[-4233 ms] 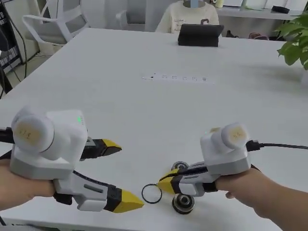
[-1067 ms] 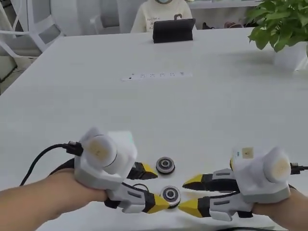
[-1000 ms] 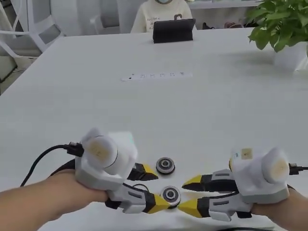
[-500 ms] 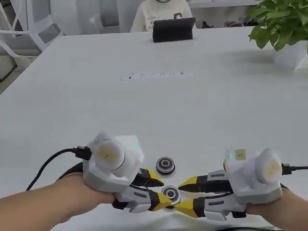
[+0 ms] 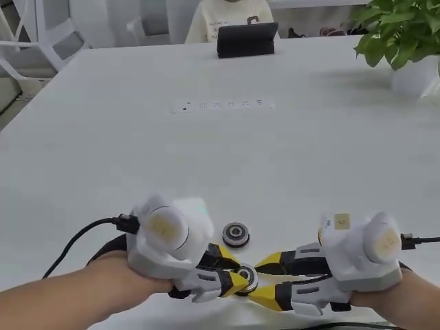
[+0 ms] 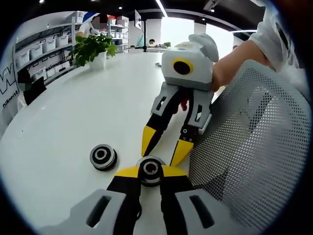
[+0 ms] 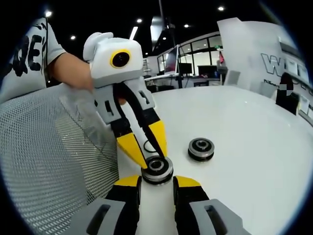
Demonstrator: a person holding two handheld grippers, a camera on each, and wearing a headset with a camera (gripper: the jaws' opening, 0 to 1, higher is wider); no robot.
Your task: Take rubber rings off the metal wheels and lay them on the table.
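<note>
We find left tongs pinching near wheel, resting on desk, prob. to steady it. 2nd wheel lies just beyond near wheel, apart. Right tongs spread, tips flanking near wheel's rim; we judge they're set to peel its rubber ring.

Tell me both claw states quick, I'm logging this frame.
Left claw: shut on the metal wheel.
Right claw: open, tips at that wheel.

The white table carried a power strip at its middle, a black tablet and a potted plant farther back, and a metal wheel near a second wheel by its front edge.
</note>
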